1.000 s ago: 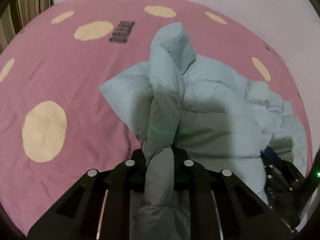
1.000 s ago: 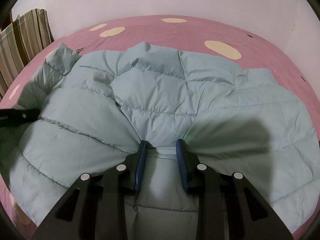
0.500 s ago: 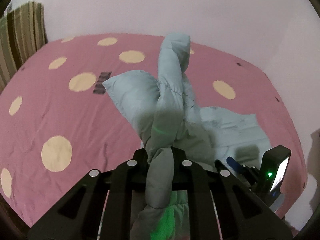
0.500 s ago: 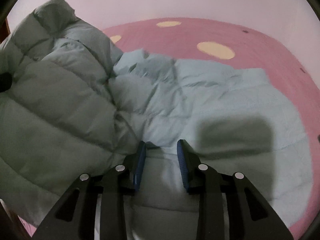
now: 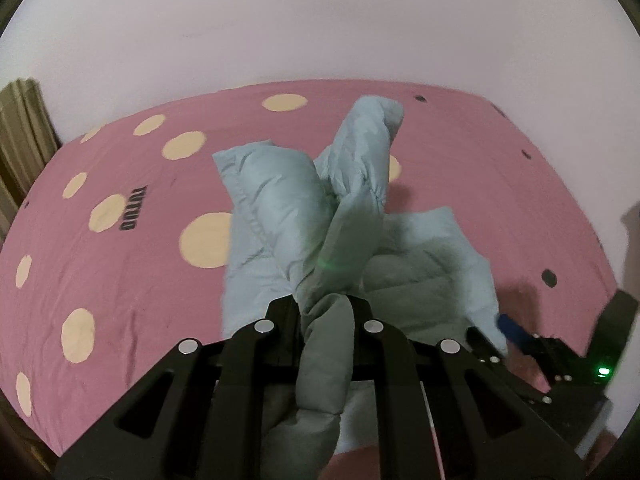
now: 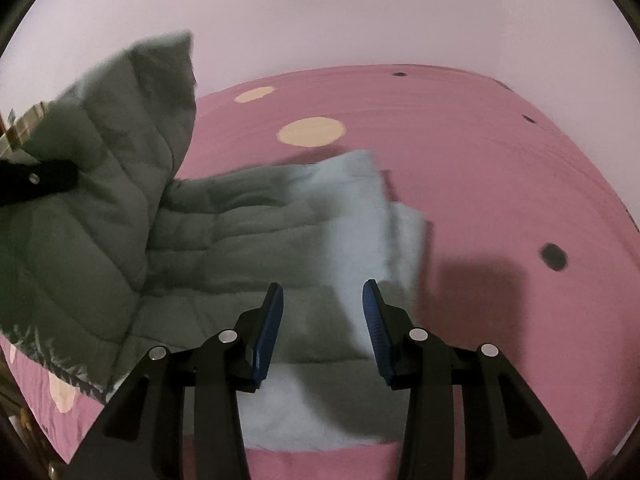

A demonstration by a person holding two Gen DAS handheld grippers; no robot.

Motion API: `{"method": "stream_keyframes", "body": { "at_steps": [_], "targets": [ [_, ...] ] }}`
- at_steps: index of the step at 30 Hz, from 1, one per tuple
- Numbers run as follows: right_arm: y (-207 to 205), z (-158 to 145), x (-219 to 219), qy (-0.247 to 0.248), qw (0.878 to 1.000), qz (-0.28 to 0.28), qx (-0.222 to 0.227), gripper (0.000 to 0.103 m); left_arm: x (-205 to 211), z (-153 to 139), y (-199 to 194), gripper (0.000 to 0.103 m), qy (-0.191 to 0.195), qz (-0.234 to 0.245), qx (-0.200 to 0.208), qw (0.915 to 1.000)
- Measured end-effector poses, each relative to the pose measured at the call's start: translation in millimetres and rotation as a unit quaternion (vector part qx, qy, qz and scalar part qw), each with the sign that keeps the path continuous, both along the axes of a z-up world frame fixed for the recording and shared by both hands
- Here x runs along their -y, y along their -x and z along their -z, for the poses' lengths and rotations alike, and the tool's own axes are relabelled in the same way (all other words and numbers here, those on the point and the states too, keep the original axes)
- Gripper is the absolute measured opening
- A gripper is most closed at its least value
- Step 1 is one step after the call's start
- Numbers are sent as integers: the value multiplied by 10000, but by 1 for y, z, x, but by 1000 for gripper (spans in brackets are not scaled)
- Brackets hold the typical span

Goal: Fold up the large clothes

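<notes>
A pale blue-green quilted puffer jacket lies partly on the pink bed sheet. My left gripper is shut on a bunched fold of it and holds that part up above the bed. In the right wrist view the raised part hangs at the left, gripped by the left gripper. My right gripper hovers over the flat part of the jacket; its jaws are opening, and the blue pads stand clear of the fabric. The right gripper also shows low on the right in the left wrist view.
The sheet has cream dots and a dark printed label. A pale wall rises behind the bed. A striped cushion or curtain stands at the far left. Bare sheet lies to the right of the jacket.
My left gripper rose with the bunched jacket, pulling that side up off the bed. My right gripper's jaws widened off the jacket's edge and it drew back.
</notes>
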State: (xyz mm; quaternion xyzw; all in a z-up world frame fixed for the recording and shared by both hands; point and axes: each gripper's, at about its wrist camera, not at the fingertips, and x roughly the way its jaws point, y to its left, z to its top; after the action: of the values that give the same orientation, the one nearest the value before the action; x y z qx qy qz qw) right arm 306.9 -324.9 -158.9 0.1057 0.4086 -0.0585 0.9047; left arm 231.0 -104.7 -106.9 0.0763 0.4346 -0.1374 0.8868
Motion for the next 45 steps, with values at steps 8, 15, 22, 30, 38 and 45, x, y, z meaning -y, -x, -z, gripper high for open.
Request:
{"method": "stream_keyframes", "body": {
  "at_steps": [8,15,22,30,38,45],
  "targets": [
    [20,14,46,-162,9990,403,-89,42,71,51,8,11,-402,256,-233,9986],
    [33,24,71,-286,9972,663,-179,42,106,87,21,14,-617,367,-312,9969],
    [43,28,83,-334,9960,797,-210,42,118,79,42,56,-428,577,-155,9973],
    [49,24,90,-337,9952,911,-122,58,73,29,84,87,455,646,430,9959],
    [55,17,73,-313,9959,830,-170,58,-22,20,78,89,1018,-91,433,9938],
    [45,0,44,-220,9981,569,-104,59,-95,36,50,89,1136,-872,385,9889]
  ]
}}
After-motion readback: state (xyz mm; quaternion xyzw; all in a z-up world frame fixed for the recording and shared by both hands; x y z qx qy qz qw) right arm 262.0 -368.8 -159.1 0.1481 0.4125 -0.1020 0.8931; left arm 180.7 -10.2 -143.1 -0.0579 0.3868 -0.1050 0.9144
